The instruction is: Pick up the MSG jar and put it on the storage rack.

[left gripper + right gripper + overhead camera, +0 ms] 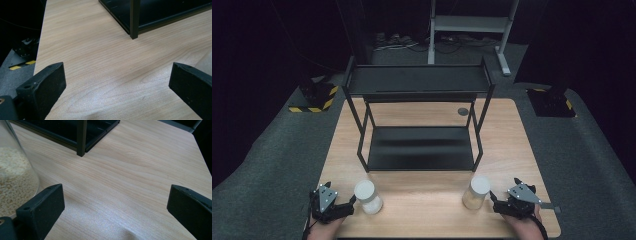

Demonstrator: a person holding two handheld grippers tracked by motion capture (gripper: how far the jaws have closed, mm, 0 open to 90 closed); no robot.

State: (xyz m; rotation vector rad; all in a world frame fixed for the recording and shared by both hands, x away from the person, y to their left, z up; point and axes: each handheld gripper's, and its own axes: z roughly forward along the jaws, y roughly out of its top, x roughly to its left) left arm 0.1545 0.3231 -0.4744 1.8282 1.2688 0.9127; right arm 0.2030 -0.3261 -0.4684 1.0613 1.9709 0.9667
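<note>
Left gripper (343, 207) and right gripper (498, 201) are resting at the near desk (427, 220) edge, jaws apart, gripping nothing. Left jar (368, 197) and right jar (476, 192) are standing just beside them. Black shelf rack (421, 120) is sitting farther back.

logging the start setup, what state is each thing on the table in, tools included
left jar: upright, white lid on, part full of white grains, not held
right jar: upright, lid on, part full of pale grains, not held
black shelf rack: standing, both shelves bare
left tool: open, nothing between its jaws, beside the left jar
right tool: open, nothing between its jaws, beside the right jar
</note>
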